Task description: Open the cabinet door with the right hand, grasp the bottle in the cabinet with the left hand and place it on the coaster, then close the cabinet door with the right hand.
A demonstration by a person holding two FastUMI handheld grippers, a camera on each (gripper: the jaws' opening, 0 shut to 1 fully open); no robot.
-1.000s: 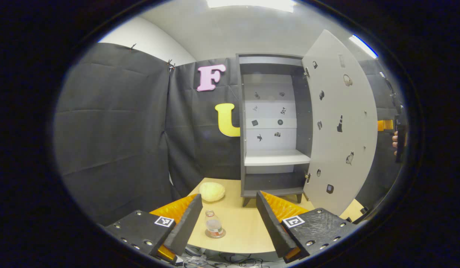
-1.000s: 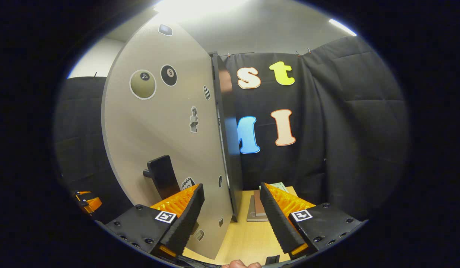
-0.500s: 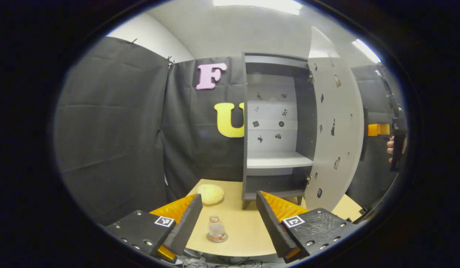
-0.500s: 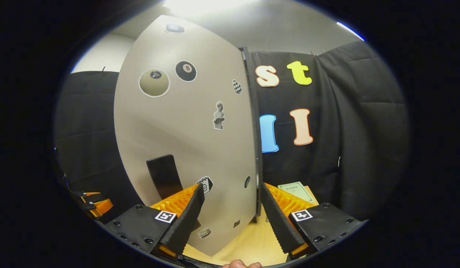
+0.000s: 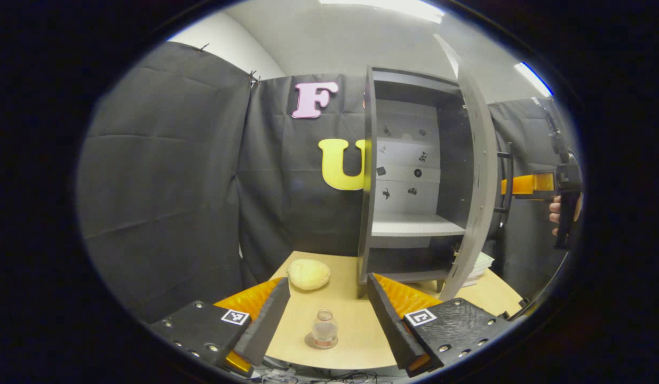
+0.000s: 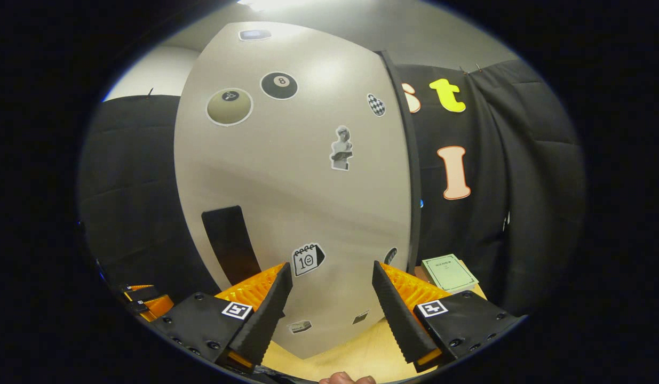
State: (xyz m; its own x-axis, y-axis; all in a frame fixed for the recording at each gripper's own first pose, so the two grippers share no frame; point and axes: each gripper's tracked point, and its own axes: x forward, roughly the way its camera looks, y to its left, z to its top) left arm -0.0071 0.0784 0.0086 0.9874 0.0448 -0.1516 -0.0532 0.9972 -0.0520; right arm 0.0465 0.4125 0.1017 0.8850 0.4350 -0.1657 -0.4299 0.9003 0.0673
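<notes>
Now the left gripper (image 5: 327, 314), fingers apart, hovers over the bottle (image 5: 324, 332) seated on its coaster (image 5: 311, 342). Cabinet door (image 6: 302, 197) has swung further shut since earlier; right gripper (image 6: 332, 306), fingers apart, pushes it.

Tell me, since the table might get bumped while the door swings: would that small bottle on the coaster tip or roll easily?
The bottle looks short and squat, standing upright on the coaster, so a light bump probably would not tip it. It looks clear with little inside, so it is likely light and could slide. If knocked over, its round body would probably roll across the table.
</notes>
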